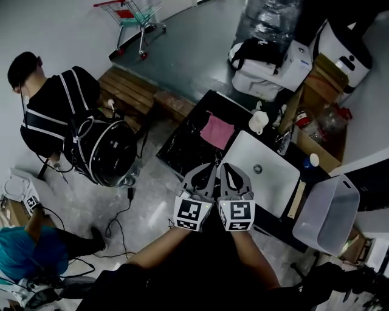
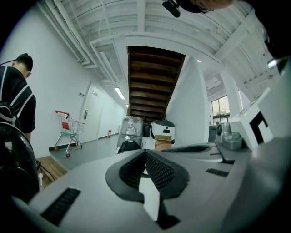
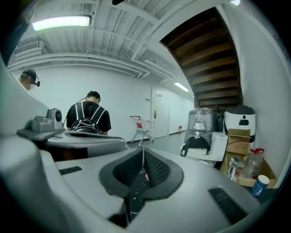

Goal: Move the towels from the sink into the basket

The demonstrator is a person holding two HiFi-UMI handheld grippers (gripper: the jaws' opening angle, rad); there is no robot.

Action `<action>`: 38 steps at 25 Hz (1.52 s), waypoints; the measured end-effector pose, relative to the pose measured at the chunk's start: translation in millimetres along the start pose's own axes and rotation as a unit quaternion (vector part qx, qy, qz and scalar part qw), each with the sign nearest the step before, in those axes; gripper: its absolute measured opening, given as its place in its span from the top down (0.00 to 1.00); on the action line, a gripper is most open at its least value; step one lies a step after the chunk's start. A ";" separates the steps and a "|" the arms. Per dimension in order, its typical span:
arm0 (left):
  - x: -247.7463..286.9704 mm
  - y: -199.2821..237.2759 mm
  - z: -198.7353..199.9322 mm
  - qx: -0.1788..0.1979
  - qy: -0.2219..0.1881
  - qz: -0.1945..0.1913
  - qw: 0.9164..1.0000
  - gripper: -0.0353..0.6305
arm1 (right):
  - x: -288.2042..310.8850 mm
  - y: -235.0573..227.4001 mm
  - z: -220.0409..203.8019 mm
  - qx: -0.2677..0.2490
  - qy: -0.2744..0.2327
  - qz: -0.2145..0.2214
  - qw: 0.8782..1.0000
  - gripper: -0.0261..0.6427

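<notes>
while held up side by side over the near edge of the black counter (image 1: pixel 182 152), both shut tight and holding nothing: left gripper (image 1: pixel 208 169) and right gripper (image 1: pixel 225 169), almost touching each other. in the left gripper view, jaws pressed together, ridged pads meeting. in the right gripper view, jaws closed too, only a thin line between the pads. both pointing to the far side of the room, tips just by the near left corner of the white sink (image 1: pixel 273 185).

one pink towel (image 1: pixel 217 132) lying flat on the counter, just left of the sink, a little farther off than the gripper tips and not touching them. grey basket (image 1: pixel 328 212) to the right of the sink, past the right end of the counter, well apart from the towel. thin wooden strip (image 1: pixel 296 199) between sink and basket. small white jug (image 1: pixel 258 121) at the far edge of the sink.

on the left, a person in a black shirt (image 1: pixel 55 109) with a round black bag (image 1: pixel 103 152) just beside. far off on the grey floor, a small shopping cart (image 1: pixel 137 15). near left, a person in a teal top (image 1: pixel 27 252).
</notes>
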State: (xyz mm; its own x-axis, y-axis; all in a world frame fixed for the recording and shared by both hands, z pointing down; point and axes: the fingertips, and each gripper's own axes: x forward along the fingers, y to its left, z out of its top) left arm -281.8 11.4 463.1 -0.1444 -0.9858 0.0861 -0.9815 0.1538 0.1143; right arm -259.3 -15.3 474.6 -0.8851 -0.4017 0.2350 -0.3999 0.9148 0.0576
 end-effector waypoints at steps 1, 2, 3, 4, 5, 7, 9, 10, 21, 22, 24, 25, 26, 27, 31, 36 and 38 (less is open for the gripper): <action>5.6 5.0 -0.6 0.000 0.001 0.003 1.000 0.93 | 8.6 -3.2 -0.3 0.000 0.001 0.002 1.000 0.92; 11.7 9.6 -0.9 0.000 0.002 0.005 1.000 0.93 | 17.1 -7.2 -0.5 0.001 0.001 0.004 1.000 0.92; 18.2 13.8 -1.0 0.000 0.001 0.005 1.000 0.93 | 25.6 -11.6 -0.7 0.002 0.001 0.006 1.000 0.92; 25.4 17.7 -1.0 0.002 0.002 0.006 1.000 0.93 | 34.1 -16.3 -1.4 0.003 0.002 0.008 1.000 0.92; 33.0 21.6 -1.3 0.004 0.003 0.009 1.000 0.93 | 42.7 -21.2 -2.5 0.004 0.004 0.010 1.000 0.92; 48.9 29.8 -2.3 0.008 0.009 0.019 1.000 0.93 | 59.9 -31.8 -5.7 0.006 0.009 0.012 1.000 0.92; 64.9 37.2 -3.1 0.009 0.013 0.029 0.999 0.93 | 75.9 -42.3 -10.1 0.005 0.019 0.015 1.000 0.92; 72.3 41.0 -4.2 0.008 0.014 0.033 0.999 0.93 | 83.6 -46.9 -13.0 0.005 0.023 0.017 1.000 0.92; 122.5 91.6 -28.5 -0.004 0.044 0.080 0.996 0.93 | 165.6 -70.0 -60.8 0.003 0.072 0.051 0.996 0.92; 125.6 94.5 -30.9 -0.005 0.049 0.084 0.995 0.93 | 170.5 -70.6 -65.8 0.007 0.080 0.058 0.995 0.92; 131.2 98.2 -36.0 -0.005 0.059 0.086 0.995 0.93 | 177.3 -72.8 -73.0 0.017 0.093 0.066 0.993 0.92; 134.0 99.4 -38.3 -0.005 0.062 0.086 0.994 0.93 | 180.4 -74.3 -75.9 0.021 0.098 0.068 0.993 0.92; 137.0 100.5 -40.6 -0.005 0.064 0.085 0.994 0.93 | 183.9 -75.6 -78.7 0.022 0.101 0.069 0.992 0.92; 140.4 101.7 -42.9 -0.006 0.066 0.085 0.994 0.93 | 188.0 -76.9 -81.6 0.022 0.103 0.070 0.992 0.92; 153.3 107.2 -52.2 -0.006 0.070 0.087 0.994 0.93 | 204.4 -82.7 -94.4 0.016 0.110 0.075 0.991 0.92; 163.9 121.0 -63.8 -0.010 0.076 0.099 0.992 0.93 | 218.5 -90.7 -109.5 0.011 0.124 0.073 0.990 0.92; 168.2 125.9 -68.3 -0.014 0.077 0.103 0.992 0.93 | 223.5 -91.6 -116.8 0.013 0.131 0.076 0.988 0.92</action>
State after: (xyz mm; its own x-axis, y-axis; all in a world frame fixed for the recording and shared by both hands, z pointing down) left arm -421.1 -130.3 559.6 -0.3193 -0.9110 0.2611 -0.9288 0.3555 0.1047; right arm -392.7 -183.9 635.1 -0.8452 -0.2316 0.4816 -0.2755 0.9610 -0.0215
